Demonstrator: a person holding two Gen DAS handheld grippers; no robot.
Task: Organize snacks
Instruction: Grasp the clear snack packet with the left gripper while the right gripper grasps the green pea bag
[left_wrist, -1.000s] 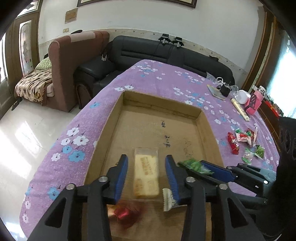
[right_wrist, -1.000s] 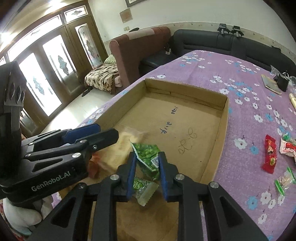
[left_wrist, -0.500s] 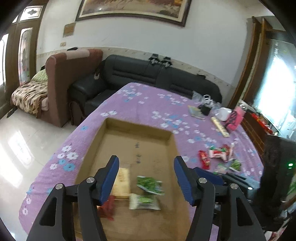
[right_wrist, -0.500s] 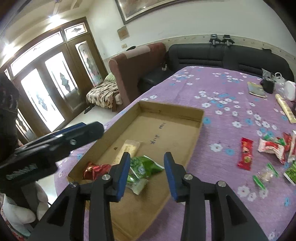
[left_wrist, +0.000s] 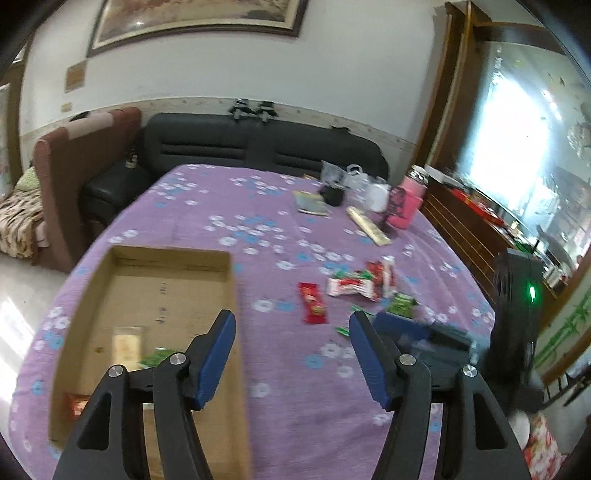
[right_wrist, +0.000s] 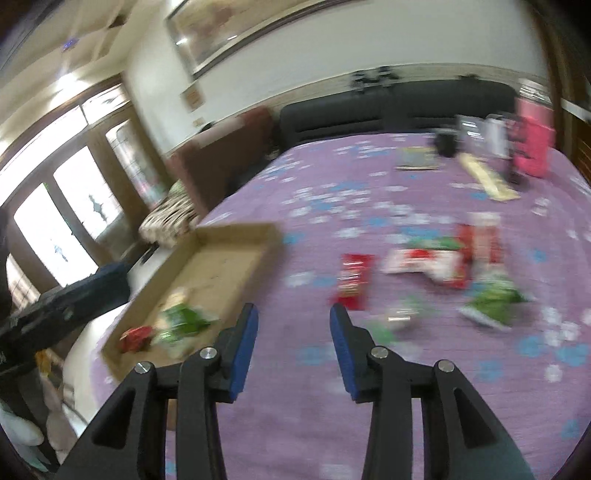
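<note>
The shallow cardboard tray (left_wrist: 170, 253) lies on the purple flowered tablecloth, holding a yellow packet (left_wrist: 127, 343), green packets (right_wrist: 183, 321) and a red one (right_wrist: 135, 336). To its right, loose snacks lie on the cloth: a red packet (left_wrist: 313, 302), a white-and-red packet (left_wrist: 347, 286) and a green packet (left_wrist: 400, 304). My left gripper (left_wrist: 291, 321) hovers over the tray's right wall, its jaws opening with nothing between them. My right gripper (right_wrist: 293, 312) hangs over bare cloth just short of the red packet (right_wrist: 352, 280), its jaws also opening and empty.
At the table's far right stand a pink bottle (left_wrist: 406, 203), a white cup, a long beige packet (left_wrist: 367, 225) and a booklet (left_wrist: 312, 203). A black sofa (left_wrist: 258, 144) and a brown armchair (left_wrist: 85, 147) sit beyond the table. The right wrist view is motion-blurred.
Both grippers let go of their packets in the tray, pulled back and up, and swung right toward the loose snacks. Both pairs of jaws have spread wider.
</note>
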